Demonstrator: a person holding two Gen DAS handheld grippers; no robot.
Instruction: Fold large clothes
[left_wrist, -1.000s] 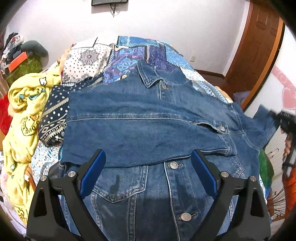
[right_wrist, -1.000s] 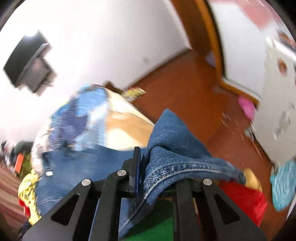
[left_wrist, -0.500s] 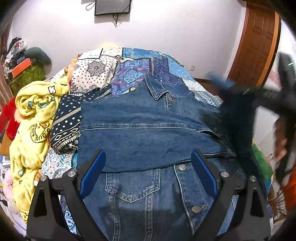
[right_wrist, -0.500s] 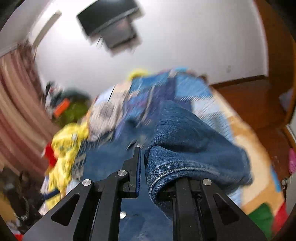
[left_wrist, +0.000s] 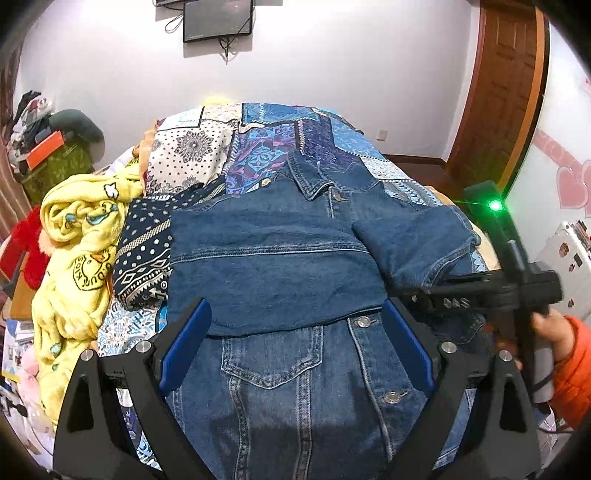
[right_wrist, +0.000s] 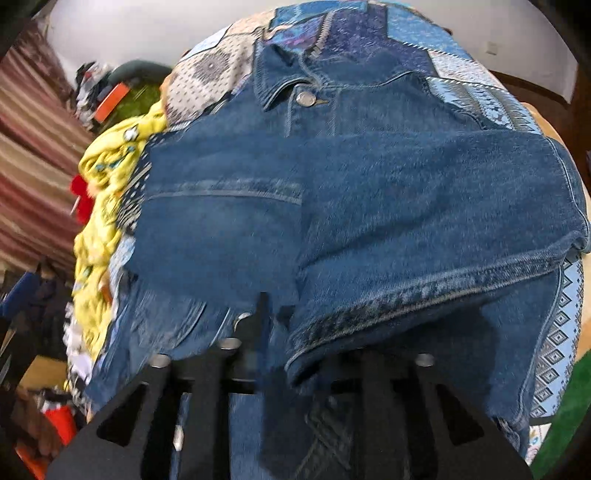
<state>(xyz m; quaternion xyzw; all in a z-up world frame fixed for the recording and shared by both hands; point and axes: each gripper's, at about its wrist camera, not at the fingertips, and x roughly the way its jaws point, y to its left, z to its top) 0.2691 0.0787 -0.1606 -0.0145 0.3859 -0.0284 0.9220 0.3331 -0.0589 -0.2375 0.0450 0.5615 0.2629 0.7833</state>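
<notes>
Yellow blanket (left_wrist: 74, 258): bunched at the far left of the bed, beside the jacket's edge; I'd keep clear of it so nothing snags.
Left gripper (left_wrist: 295, 339): mine to steer, fingers spread wide and holding nothing, poised over the lower front of the denim jacket (left_wrist: 280, 354), just below the left sleeve (left_wrist: 266, 266) that lies folded across the chest.
Jacket position: face up on the patchwork bedspread (left_wrist: 258, 147), collar away from me, buttons showing down the front.
Right sleeve (right_wrist: 424, 206): draped inward over the chest, its tip overlapping the left sleeve near the middle.
Right gripper (right_wrist: 295, 354): clamped on the right sleeve's cuff hem; the denim bulges out between the fingers.
Doing it well: I judge the cuff should be laid flat, level with the other sleeve, before I let go; dropping it high risks a lumpy fold.
Next need: the free left gripper could pin the overlap while the right one lets go.
</notes>
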